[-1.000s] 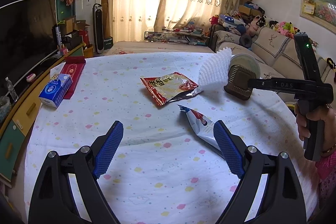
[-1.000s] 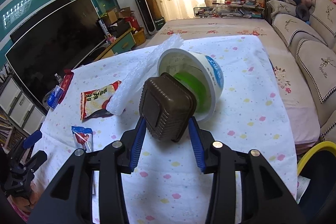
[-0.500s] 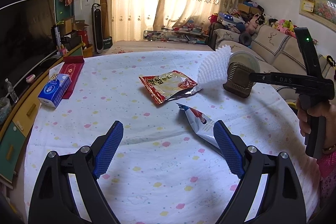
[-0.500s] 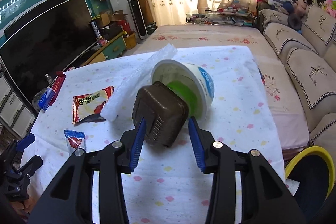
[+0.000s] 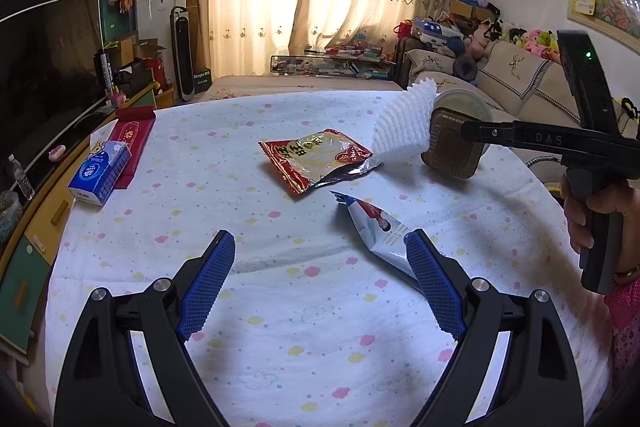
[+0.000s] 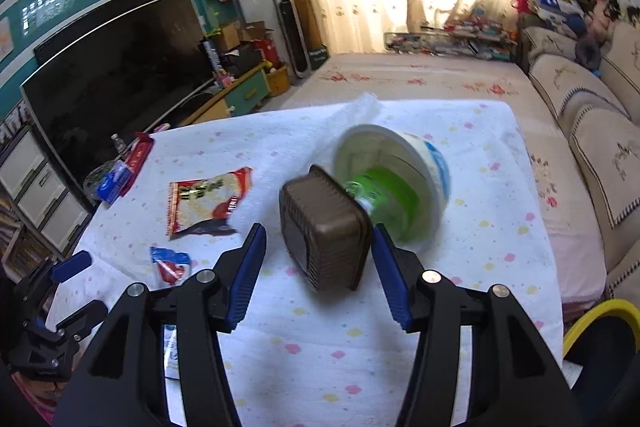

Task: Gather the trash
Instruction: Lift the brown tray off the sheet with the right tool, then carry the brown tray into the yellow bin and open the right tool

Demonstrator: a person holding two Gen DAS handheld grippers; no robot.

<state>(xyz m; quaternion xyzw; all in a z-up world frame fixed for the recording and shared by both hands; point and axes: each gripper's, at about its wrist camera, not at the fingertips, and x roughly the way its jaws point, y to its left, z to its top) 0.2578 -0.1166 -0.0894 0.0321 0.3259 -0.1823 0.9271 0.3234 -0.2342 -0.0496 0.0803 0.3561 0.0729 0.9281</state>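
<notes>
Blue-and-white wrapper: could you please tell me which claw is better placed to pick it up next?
Left. The open left claw hovers just beside the wrapper, while the right claw is farther off, around the brown tray.

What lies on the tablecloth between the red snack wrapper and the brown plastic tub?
In the left wrist view, the white foam net sleeve lies between the red snack wrapper and the brown plastic tub, its lower end by the wrapper's torn edge.
</notes>
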